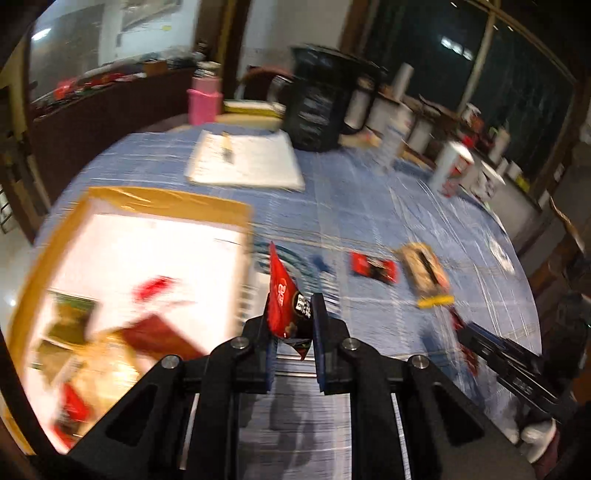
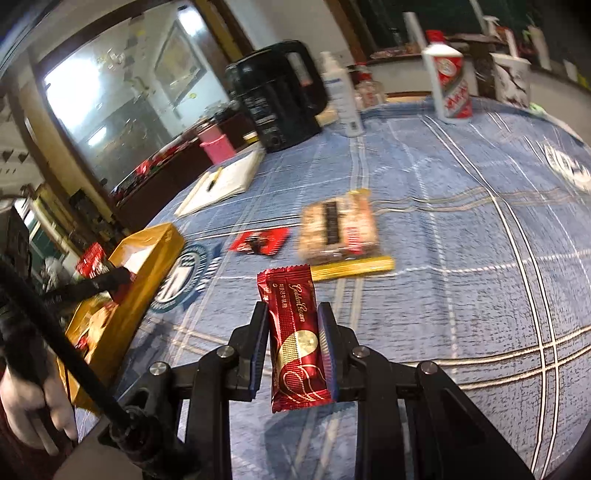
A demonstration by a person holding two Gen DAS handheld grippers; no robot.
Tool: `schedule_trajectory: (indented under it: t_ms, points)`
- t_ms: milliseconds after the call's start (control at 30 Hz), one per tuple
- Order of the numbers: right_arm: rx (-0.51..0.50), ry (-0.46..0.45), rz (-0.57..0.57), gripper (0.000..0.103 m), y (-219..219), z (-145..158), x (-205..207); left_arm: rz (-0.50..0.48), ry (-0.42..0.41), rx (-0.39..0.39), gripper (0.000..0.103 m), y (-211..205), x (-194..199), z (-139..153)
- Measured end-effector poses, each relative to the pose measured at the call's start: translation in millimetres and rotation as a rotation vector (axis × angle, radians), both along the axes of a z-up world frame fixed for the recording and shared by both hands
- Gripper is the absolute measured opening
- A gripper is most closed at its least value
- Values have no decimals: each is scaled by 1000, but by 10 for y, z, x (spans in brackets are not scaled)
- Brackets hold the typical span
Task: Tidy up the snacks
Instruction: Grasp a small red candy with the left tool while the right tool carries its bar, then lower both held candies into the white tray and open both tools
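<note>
You worked at a round worktop (image 2: 461,258) under a blue checked cloth (image 1: 369,206). Behind it stood dark night windows (image 1: 517,55), a glass-fronted cabinet (image 2: 122,99) throwing back ceiling light, a dark wooden sideboard (image 1: 92,118), and white walls (image 1: 266,29).

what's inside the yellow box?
The yellow box has a white interior holding several snack packets, red and gold ones. Motion blur hides the count and whatever lies beneath them.

Dim warm indoor light, motion blur, fisheye-bent edges
</note>
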State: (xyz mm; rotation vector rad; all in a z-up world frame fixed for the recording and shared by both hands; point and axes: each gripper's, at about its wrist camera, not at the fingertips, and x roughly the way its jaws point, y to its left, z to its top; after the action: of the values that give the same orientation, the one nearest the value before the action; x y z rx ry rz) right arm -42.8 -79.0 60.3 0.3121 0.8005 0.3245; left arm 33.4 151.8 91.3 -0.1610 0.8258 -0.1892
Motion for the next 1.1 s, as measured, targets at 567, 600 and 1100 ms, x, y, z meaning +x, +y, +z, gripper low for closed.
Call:
schedule_trajectory:
  t_ms: [567,600,1100]
  points:
    - [-74,40,369,25,2200,429,486,181,161,-153,18,1452,533,-405]
    - [-99,43,378,25,2342,394,539,184,166,-155,18,1472,553,-418]
    - [-116,27,309,29,2547,324,666,203,89,-126,78,1471,213,-108]
